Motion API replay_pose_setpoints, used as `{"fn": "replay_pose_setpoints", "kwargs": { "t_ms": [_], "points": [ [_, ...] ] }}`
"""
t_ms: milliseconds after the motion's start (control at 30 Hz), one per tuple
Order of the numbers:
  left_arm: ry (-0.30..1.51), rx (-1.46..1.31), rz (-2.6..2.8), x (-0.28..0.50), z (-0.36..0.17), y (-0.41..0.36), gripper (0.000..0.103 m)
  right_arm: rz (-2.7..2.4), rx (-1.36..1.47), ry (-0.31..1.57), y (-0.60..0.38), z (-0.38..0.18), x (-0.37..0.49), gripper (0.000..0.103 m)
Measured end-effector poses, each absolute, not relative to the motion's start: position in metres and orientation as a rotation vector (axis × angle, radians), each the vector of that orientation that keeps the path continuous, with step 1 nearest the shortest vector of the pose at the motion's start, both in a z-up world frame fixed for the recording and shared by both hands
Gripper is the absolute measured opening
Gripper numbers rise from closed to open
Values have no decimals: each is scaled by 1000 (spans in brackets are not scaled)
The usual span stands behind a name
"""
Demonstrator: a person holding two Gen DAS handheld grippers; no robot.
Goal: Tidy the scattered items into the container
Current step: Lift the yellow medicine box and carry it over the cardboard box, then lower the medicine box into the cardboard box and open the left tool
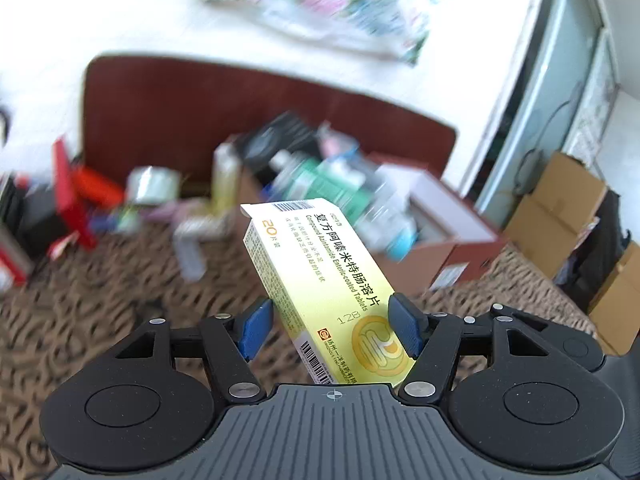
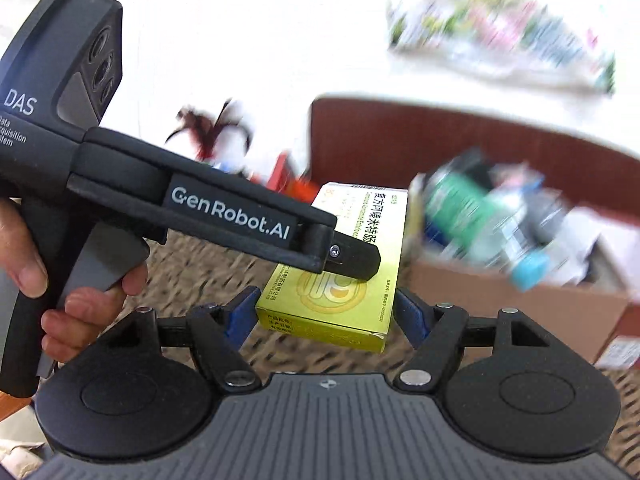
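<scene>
Tablet box sits clamped in my left gripper, pads on both sides; right gripper gapes wide w/ nothing held, cardboard container to the right.

A dark red headboard stands against the white wall. Above it hangs a flowered cloth or poster, too blurred to tell which. A brown patterned bedcover lies below. At the right, folded cardboard boxes lean near a pale blue door. On the wall, a dark red feathery ornament hangs.
</scene>
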State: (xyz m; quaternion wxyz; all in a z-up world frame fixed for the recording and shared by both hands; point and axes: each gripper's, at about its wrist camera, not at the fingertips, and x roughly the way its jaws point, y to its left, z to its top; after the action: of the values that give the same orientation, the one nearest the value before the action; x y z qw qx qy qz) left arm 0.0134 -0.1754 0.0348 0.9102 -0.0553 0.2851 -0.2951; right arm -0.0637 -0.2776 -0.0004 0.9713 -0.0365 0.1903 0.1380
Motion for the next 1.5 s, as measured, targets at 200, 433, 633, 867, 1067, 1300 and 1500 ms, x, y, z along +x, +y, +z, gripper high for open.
{"fn": "replay_pose_setpoints", "kwargs": {
  "t_ms": [200,433,633,867,1067,1300,1500],
  "points": [
    [504,-87,-676,35,67,-235,76,168,-84,280,-321,24,-57,77],
    [510,-91,-765,81,75,-309,77,43,-72,248,-385,30,-29,76],
    [533,-86,-795,128,65,-360,76,3,-28,251,-429,23,10,77],
    [594,-59,-773,172,39,-388,76,15,22,298,-469,-5,44,77],
    [568,-19,-769,173,33,-385,86,-14,62,342,-482,-21,57,79],
    [558,-7,-769,161,36,-378,87,-51,70,353,-483,-23,44,79],
    [551,-14,-760,157,41,-372,88,-16,8,408,-478,-23,54,61]
  ]
}}
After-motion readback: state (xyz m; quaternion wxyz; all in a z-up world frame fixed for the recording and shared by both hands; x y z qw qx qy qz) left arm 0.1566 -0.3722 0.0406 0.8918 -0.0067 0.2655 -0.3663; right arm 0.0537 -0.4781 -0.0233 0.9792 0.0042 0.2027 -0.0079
